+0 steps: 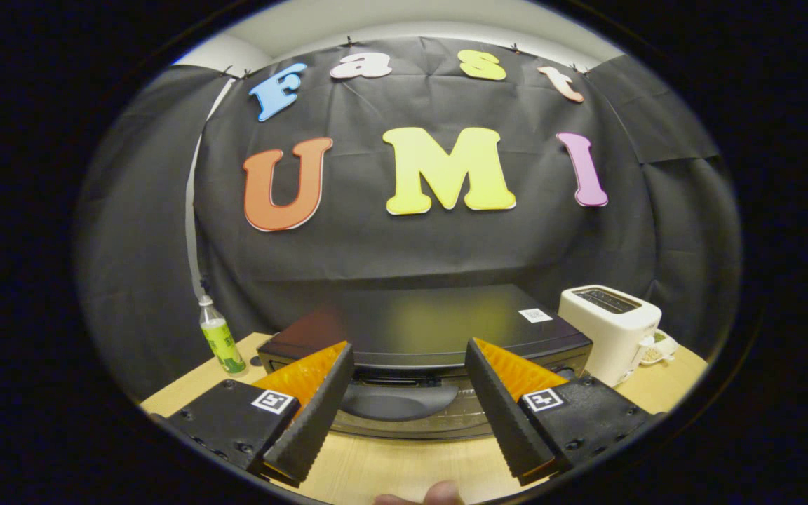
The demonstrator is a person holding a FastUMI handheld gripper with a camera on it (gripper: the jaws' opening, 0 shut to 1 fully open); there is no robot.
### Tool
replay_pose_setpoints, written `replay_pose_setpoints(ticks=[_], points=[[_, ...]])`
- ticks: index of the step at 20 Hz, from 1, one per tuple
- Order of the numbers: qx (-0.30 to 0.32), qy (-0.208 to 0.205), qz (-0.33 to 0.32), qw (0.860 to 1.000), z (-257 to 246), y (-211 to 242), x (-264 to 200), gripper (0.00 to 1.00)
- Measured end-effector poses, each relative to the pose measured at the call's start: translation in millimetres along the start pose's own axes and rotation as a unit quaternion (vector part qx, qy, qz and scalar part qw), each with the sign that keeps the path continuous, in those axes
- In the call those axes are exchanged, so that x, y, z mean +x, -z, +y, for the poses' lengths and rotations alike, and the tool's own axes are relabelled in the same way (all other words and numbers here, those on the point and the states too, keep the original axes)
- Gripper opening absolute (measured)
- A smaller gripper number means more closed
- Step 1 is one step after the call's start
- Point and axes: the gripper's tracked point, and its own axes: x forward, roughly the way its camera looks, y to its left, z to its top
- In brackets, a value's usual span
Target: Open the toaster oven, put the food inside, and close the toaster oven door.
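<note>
1. The black cloth wall (404,245) takes up most of the upper and middle frame, draped behind the table and creased at both sides, with a strip of pale ceiling above it at the very top.
2. The wooden table (404,466) runs across the bottom of the frame, light-grained, its bare patch showing between and below the fingers.
3. The toaster oven (425,326) sits at lower centre on the table, dark and glossy, seen from slightly above so its flat top catches a dull reflection; its front faces the gripper, with a curved dark handle area low between the fingers.
4. The gripper (409,365) is held level and pointing straight at the oven front, its two fingers spread wide apart, nothing between them, their tips just short of the oven.
5. A white toaster (607,330) stands at lower right, just beside the oven.
6. A bottle (220,340) with a green label stands at lower left, near the table's edge.
7. A fingertip (439,494) of the person shows at bottom centre.
</note>
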Motion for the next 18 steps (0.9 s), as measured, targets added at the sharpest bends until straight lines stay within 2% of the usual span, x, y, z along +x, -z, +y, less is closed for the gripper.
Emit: replay_pose_setpoints(ticks=[8, 9, 11, 14, 16, 18], points=[[-0.031, 0.024, -0.014, 0.999, 2.2, 12.6, 17.1, 1.00], [-0.043, 0.026, -0.016, 0.999, 2.8, 14.7, 17.1, 1.00], [-0.111, 0.035, -0.027, 0.993, -2.4, 14.9, 13.4, 1.00], [-0.019, 0.017, -0.005, 1.000, 3.4, 32.0, 5.5, 1.00], [-0.043, 0.007, 0.002, 0.999, 3.0, 32.5, 0.5, 1.00], [-0.037, 0.005, 0.019, 0.999, 2.4, 38.1, -6.8, 1.00]])
